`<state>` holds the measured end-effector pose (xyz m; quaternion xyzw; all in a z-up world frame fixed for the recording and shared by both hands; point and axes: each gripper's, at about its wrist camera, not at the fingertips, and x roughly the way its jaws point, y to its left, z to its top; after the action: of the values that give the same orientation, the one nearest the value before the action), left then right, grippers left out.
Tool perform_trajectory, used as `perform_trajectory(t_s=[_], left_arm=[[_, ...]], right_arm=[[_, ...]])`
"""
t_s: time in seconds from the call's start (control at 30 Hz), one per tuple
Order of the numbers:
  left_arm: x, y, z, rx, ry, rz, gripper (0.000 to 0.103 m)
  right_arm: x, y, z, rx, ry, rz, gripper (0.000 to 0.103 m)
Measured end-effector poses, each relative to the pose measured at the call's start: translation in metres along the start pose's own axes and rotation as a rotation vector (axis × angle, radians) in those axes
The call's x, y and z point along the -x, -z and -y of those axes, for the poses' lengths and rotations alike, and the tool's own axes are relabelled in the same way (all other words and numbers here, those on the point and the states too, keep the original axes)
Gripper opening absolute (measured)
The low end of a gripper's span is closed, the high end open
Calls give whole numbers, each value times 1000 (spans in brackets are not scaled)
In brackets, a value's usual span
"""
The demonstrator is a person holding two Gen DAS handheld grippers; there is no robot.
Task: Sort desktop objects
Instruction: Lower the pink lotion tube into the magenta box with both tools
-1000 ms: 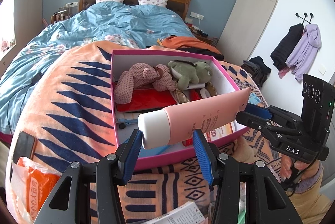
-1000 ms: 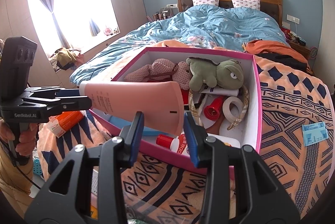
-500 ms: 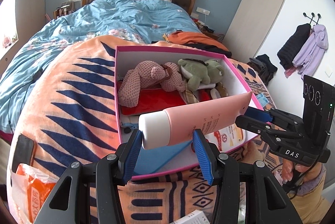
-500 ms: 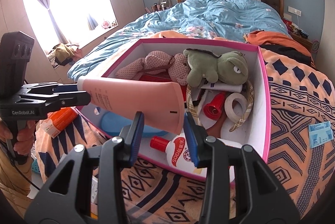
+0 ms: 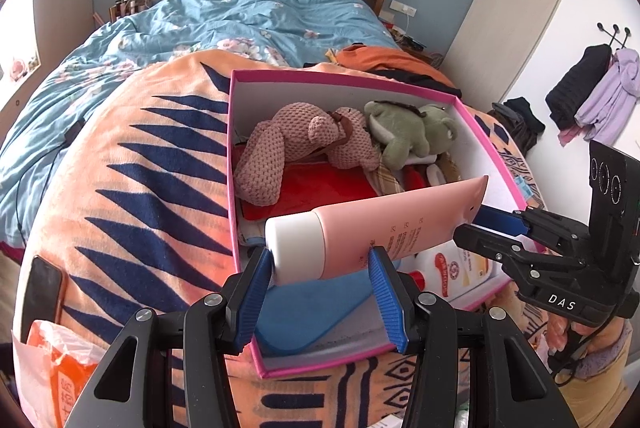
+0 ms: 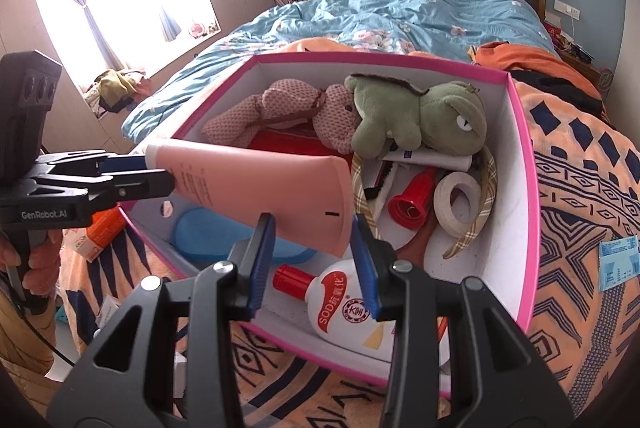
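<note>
Bed blanket, pink box holding plush toys, both grippers pinching pink tube

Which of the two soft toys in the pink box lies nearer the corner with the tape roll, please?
The green frog toy. It lies beside the tape roll, while the pink knitted bear stretches toward the opposite wall of the pink box.

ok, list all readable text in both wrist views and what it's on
"DAS": on the right gripper body.
"GenRobot.AI": on the left gripper body.
"SOD": red print on the white bottle; its Chinese characters are unclear.
pink tube: small print, unreadable.
blue slip and orange packet: print too small.
</note>
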<state>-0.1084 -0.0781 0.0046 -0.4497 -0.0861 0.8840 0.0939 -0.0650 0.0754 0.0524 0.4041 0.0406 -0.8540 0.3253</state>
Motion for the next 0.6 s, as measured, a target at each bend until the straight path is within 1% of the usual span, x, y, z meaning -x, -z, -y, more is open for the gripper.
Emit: perform_trajectory(t_s=[0.17,0.3,0.6], left_arm=[[-6,-4,-1,-1,-13,-7,51],[-9,-6,1,-17,-38,-9,51],[-18,-12,11,-71,-145,-21,52]], right_arm=[[-9,-3,3,3,8,-23,42],[-15,-5,7,-1,11,-43,42],[-33,-8,8,1,22,-105,42]])
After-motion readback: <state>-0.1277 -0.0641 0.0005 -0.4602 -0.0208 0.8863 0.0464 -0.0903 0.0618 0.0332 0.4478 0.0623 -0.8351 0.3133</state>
